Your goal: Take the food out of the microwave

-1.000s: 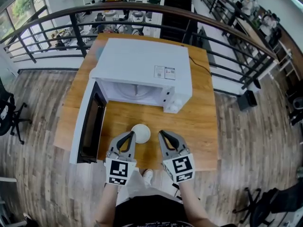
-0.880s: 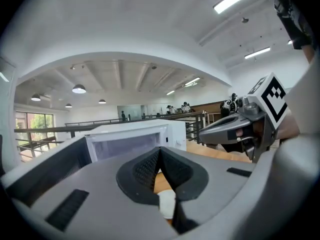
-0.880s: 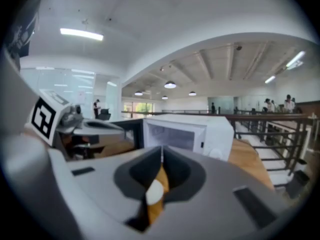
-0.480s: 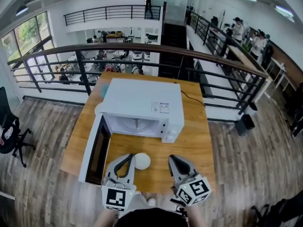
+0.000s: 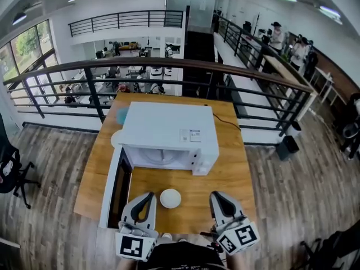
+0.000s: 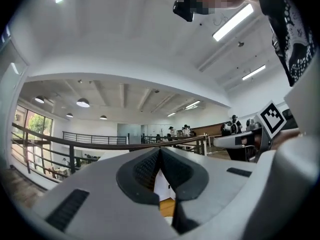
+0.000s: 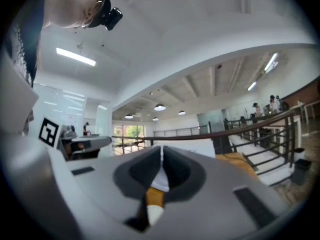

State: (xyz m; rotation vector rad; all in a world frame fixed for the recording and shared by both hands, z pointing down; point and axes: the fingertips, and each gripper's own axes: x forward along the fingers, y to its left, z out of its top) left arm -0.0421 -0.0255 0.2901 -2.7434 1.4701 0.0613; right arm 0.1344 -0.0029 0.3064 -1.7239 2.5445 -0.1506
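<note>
A white bowl (image 5: 170, 198) sits on the wooden table (image 5: 236, 179) in front of the white microwave (image 5: 169, 129). The microwave door (image 5: 115, 191) hangs open to the left, and only a pale turntable shows in the cavity. In the head view my left gripper (image 5: 149, 196) is just left of the bowl and my right gripper (image 5: 215, 196) is further off to its right, both apart from it. In their own views the left gripper (image 6: 160, 151) and right gripper (image 7: 162, 151) point level, jaws shut with nothing between them.
A dark metal railing (image 5: 169, 66) runs behind the table, with an open lower floor beyond. A black cord (image 5: 225, 120) leaves the microwave's back right. Wooden floor surrounds the table. An office chair (image 5: 11, 173) stands at the far left. People stand at the far right (image 5: 298, 49).
Both grippers have drawn back from the bowl toward the table's near edge and risen. The bowl stays where it was on the table. The head view has lifted, showing more of the hall.
</note>
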